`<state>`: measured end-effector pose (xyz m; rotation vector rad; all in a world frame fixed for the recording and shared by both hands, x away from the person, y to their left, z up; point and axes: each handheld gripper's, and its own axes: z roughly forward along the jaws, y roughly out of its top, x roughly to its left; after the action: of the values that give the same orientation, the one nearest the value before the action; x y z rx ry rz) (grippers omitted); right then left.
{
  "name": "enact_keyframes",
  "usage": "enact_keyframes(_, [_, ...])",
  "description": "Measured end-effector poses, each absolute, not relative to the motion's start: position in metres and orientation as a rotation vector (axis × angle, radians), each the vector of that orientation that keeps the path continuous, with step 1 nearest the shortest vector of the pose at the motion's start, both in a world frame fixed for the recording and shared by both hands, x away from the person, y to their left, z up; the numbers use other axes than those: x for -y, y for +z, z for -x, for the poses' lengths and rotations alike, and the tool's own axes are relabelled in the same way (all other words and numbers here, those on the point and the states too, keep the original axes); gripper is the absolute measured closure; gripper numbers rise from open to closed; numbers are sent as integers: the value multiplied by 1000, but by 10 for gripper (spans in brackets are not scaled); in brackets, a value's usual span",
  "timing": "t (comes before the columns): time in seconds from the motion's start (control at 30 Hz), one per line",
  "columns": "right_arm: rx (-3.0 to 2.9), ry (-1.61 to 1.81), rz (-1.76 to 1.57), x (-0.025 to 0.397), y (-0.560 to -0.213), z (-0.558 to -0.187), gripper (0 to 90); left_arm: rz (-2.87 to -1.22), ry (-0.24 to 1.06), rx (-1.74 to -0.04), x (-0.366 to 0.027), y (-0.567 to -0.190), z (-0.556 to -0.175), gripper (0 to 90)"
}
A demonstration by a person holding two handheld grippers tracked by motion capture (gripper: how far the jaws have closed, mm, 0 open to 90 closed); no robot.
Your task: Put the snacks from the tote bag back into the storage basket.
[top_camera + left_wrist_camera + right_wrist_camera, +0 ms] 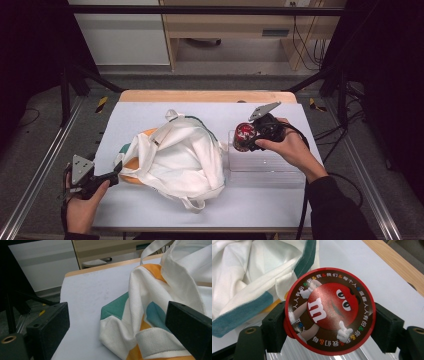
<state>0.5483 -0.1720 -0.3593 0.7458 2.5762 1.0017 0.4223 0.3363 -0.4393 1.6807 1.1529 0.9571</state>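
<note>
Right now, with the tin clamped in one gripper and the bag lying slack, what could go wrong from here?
1. The right gripper grips the round candy tin by its curved sides, so it could slip or twist free.
2. The tote bag lies crumpled with no clear opening, and the left gripper is open beside it, holding nothing; the tin may snag on cloth.
3. The clear tray sits right under the tin; a low swing might knock it.

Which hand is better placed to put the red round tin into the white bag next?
Right. The right tongs are shut on the red tin, close to the white bag. The left tongs are open at the bag's edge.
</note>
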Motion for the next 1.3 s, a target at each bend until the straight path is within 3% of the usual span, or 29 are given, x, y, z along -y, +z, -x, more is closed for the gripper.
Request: enact_keyframes(1.3, [-2636,914,-782,168,-393,-550,257,-1676,961,-1153,-339,-438,-422,55])
